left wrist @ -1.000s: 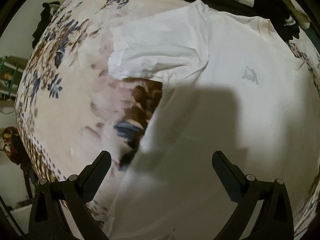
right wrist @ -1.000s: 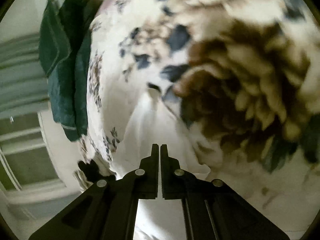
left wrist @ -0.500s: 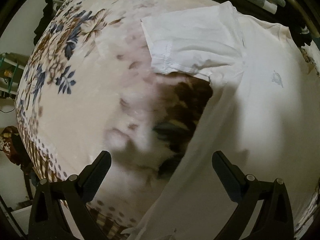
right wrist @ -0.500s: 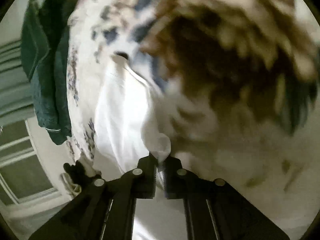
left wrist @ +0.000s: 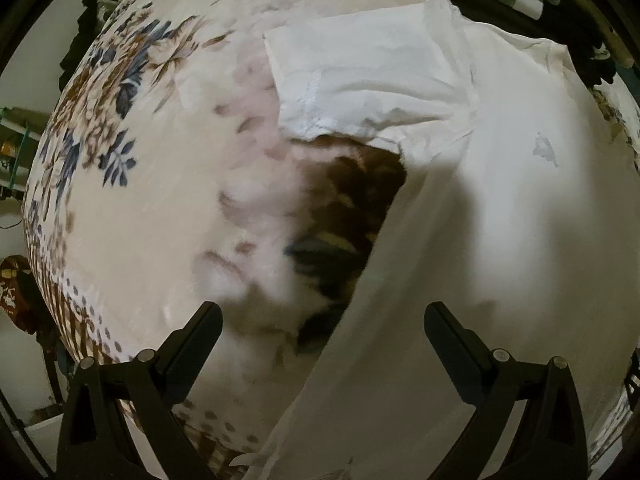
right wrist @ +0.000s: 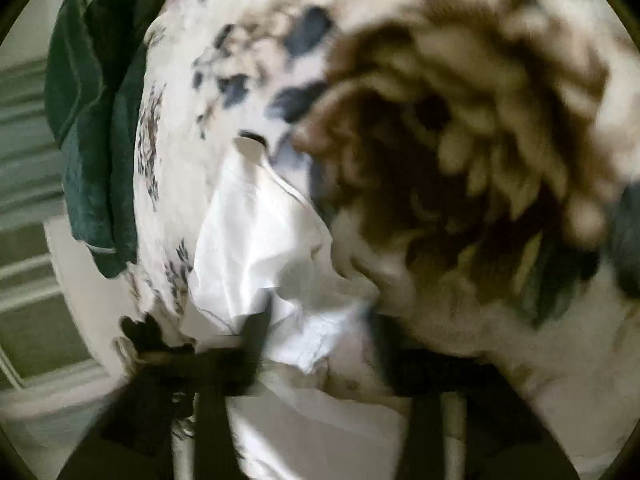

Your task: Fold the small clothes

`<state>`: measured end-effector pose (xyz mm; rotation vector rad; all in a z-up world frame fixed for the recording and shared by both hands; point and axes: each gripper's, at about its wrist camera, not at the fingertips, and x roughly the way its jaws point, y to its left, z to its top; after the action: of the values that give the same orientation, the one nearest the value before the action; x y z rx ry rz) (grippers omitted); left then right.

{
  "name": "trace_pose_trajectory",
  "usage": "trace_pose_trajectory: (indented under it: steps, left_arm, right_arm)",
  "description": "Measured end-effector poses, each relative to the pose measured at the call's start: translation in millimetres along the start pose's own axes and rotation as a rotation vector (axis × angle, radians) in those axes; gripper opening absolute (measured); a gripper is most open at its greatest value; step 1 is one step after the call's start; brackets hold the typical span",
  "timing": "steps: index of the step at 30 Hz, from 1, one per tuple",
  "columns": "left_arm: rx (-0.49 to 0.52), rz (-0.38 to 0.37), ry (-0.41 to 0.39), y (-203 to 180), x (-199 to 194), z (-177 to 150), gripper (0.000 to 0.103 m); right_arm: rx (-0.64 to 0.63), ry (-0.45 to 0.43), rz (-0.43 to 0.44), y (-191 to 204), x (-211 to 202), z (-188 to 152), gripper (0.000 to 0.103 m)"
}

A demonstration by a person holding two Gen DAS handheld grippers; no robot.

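Left wrist view — white T-shirt [left wrist: 500, 220] flat, sleeve pointing left, left gripper [left wrist: 323, 322] apart, right gripper [right wrist: 316, 320] opening

- Left wrist fisheye: looks straight down, close above the white cotton T-shirt [left wrist: 500, 220] spread on the cream floral plush blanket [left wrist: 152, 184].
- Right wrist fisheye: angled obliquely downward, very near the blanket [right wrist: 460, 140], motion-blurred.
- Shared: same T-shirt [right wrist: 260, 248] and same blanket.
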<state>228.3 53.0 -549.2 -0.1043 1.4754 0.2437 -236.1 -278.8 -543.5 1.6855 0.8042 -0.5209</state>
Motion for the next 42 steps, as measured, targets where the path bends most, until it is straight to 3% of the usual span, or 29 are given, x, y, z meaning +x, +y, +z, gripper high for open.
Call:
trace_pose_trajectory:
  steps: [2, 3, 4, 6, 10, 11, 13, 16, 18, 19, 23, 25, 28, 31, 33, 35, 37, 40, 42]
  left_arm:
    - [0.006, 0.003, -0.002, -2, 0, -1, 0.103]
    - [0.007, 0.005, -0.004, -1, 0, 0, 0.103]
    - [0.005, 0.006, -0.007, 1, 1, 4, 0.103]
    - [0.0, 0.013, -0.009, 3, 1, 5, 0.103]
    - [-0.026, 0.026, -0.009, 11, 0, 7, 0.103]
    - [-0.03, 0.029, -0.007, 15, 0, 7, 0.103]
    - [-0.038, 0.036, -0.001, 23, 3, 6, 0.103]
    - [-0.043, 0.044, 0.004, 22, 3, 7, 0.103]
    - [-0.043, 0.047, -0.005, 26, 2, 7, 0.103]
    - [-0.044, 0.047, -0.011, 33, 1, 9, 0.103]
    - [-0.044, 0.044, -0.035, 42, 0, 19, 0.103]
    - [-0.044, 0.047, -0.038, 42, 2, 20, 0.103]
    - [-0.06, 0.05, -0.025, 48, 7, 19, 0.103]
    - [-0.081, 0.058, -0.015, 56, 12, 18, 0.103]
    - [-0.09, 0.065, -0.015, 58, 13, 19, 0.103]
    - [-0.101, 0.064, -0.016, 60, 12, 20, 0.103]
    - [-0.113, 0.059, -0.024, 68, 10, 27, 0.103]
    - [-0.209, -0.094, 0.012, 89, 14, 46, 0.103]
    - [-0.36, -0.303, 0.078, 107, 28, 55, 0.103]
  right_arm:
    - [0.039, -0.062, 0.046, -5, -3, 7, 0.054]
    - [0.022, -0.107, 0.056, -1, -6, 10, 0.043]
    - [-0.015, -0.11, 0.04, 7, -8, 14, 0.012]
    - [-0.141, -0.122, 0.024, 35, -15, 16, 0.009]
    - [-0.533, -0.076, -0.07, 113, -6, -14, 0.008]
    - [-0.701, -0.026, -0.1, 142, 6, -37, 0.008]
    - [-0.885, 0.085, -0.135, 166, 35, -84, 0.008]
    - [-1.021, 0.414, -0.222, 163, 84, -134, 0.011]
    - [-1.003, 0.56, -0.263, 156, 104, -139, 0.016]
    - [-0.978, 0.568, -0.256, 152, 99, -131, 0.021]
    - [-0.795, 0.454, -0.162, 145, 61, -73, 0.046]
    - [-0.736, 0.376, -0.161, 146, 50, -38, 0.047]
    - [-0.729, 0.371, -0.212, 154, 64, -25, 0.047]
    - [-0.799, 0.415, -0.322, 158, 91, -40, 0.047]
    - [-0.824, 0.49, -0.49, 143, 117, -55, 0.047]
    - [-0.805, 0.528, -0.483, 130, 116, -58, 0.047]
    - [-0.756, 0.502, -0.371, 134, 105, -50, 0.047]
    - [-0.678, 0.408, -0.298, 146, 90, -21, 0.047]
    - [-0.651, 0.385, -0.296, 153, 92, -1, 0.047]
